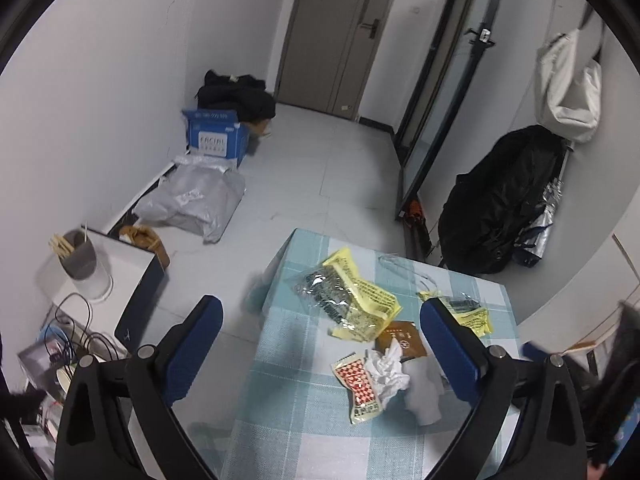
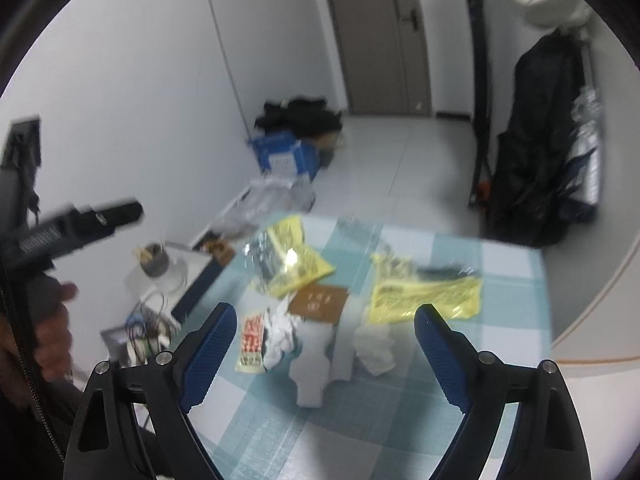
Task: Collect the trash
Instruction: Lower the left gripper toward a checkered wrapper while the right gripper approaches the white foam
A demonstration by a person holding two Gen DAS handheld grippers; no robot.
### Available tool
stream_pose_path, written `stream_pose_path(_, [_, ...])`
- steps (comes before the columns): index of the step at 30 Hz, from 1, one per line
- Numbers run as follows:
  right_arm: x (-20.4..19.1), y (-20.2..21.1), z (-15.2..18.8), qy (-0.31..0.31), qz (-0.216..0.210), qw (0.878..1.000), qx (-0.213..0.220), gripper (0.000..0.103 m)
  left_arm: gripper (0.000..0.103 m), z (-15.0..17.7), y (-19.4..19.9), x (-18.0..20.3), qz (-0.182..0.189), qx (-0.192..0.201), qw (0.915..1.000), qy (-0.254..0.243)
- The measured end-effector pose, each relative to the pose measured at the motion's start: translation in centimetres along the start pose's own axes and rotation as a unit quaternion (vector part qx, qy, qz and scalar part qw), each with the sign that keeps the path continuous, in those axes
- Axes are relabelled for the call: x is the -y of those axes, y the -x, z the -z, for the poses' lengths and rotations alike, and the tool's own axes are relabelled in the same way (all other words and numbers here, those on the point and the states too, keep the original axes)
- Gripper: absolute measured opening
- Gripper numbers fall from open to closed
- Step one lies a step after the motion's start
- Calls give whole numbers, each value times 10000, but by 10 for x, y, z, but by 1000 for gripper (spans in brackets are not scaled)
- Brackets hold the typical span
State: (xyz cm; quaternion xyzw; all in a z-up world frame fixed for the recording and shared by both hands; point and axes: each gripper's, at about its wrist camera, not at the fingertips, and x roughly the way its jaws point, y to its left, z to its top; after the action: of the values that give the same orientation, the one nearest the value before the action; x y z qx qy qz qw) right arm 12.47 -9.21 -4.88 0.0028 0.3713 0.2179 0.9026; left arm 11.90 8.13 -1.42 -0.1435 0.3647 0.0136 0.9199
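- On the checked tabletop [image 1: 304, 420], wrappers and a crumpled tissue [image 1: 386, 372] lie scattered.
- Left claw [image 1: 320, 344] and right claw [image 2: 326, 346] hover spread, empty.
- Approach step, likely; next needs lowering onto one piece.

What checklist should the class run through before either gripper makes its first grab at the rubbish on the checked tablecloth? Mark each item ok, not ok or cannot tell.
1. Left gripper open, nothing between its fingers: ok.
2. Right gripper open and empty: ok.
3. Crumpled white tissue lies uncovered between the left fingers' line: ok.
4. Red-checked wrapper touches the tissue, so one grab may catch both: not ok.
5. Right wrist view sharp enough to aim: not ok, blurred.
6. Bin or bag for the trash in sight: cannot tell.
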Motion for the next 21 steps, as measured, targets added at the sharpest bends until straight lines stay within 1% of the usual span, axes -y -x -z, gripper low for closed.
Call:
stream_pose_path(4, [-5,-42,10,143,-106,9981,-596,91,98,-4,-7,-9,-116,-111,9999,20])
stream_pose_path(7, [-7,-69,21,214,-167,9949,-973,91,98,-4,-14,-12,-172,-290,9994,4])
stream_pose_path(12, [-12,-92,33,441,-170,9921,-1158,89,98,-3,-22,-23,-201,-486,9986,98])
stream_pose_path(15, [-17,-97,37,593,-138,9910,-1195,78,98,0,-30,-28,-259,-641,9975,122])
stream_pose_path(16, [-20,-100,39,700,-133,9897,-1245,71,98,0,-32,-29,-269,-690,9972,131])
stream_pose_path(18, [-26,-102,42,1008,21,9867,-1275,62,98,1,-37,-30,-270,-790,9964,136])
stream_pose_path(20, [-31,-103,45,1295,190,9833,-1268,54,98,5,-43,-29,-285,-947,9950,98])
stream_pose_path(21, [-33,-103,47,1401,254,9816,-1270,48,98,5,-45,-29,-278,-997,9946,89])
